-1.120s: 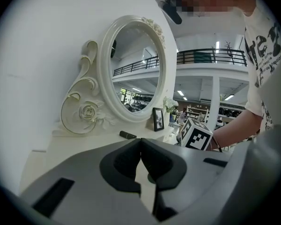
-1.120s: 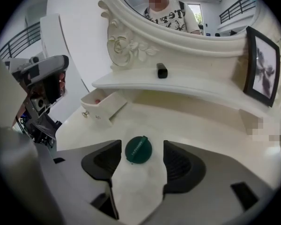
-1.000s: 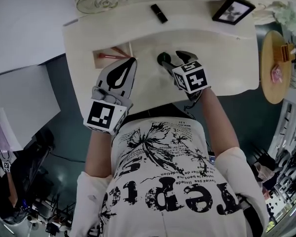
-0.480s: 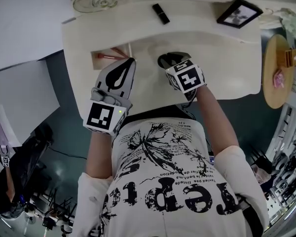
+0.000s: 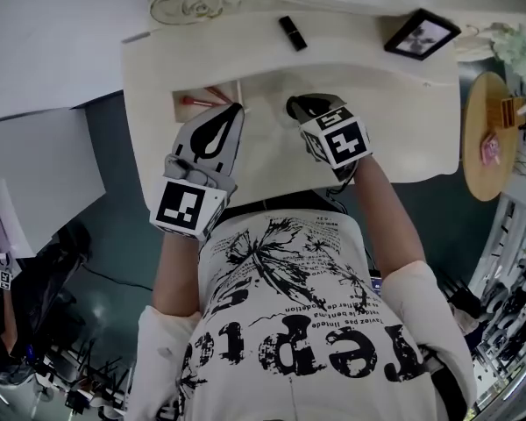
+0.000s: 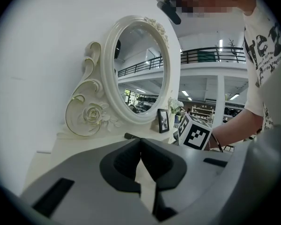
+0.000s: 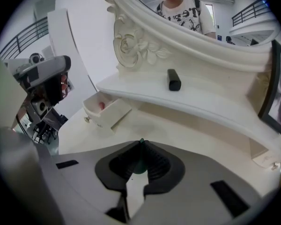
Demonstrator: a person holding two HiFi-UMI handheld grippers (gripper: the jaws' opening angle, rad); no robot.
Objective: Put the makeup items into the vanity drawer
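Observation:
My right gripper (image 5: 300,105) stands over the middle of the cream vanity top (image 5: 403,130). Its jaws have just been closing and now pinch a small dark green makeup item (image 7: 138,165), of which only a sliver shows in the right gripper view. My left gripper (image 5: 235,108) is shut and empty beside the open drawer (image 5: 207,102), which holds pink and red items (image 7: 101,105). A black lipstick (image 5: 292,32) lies on the raised shelf below the mirror (image 6: 140,69).
A black picture frame (image 5: 422,33) leans at the shelf's right end. A round wooden side table (image 5: 491,125) stands right of the vanity. The carved mirror base (image 7: 138,46) rises behind the shelf.
The right gripper's jaws have closed around the dark round item on the vanity top and lifted a little. The left gripper has stayed by the drawer.

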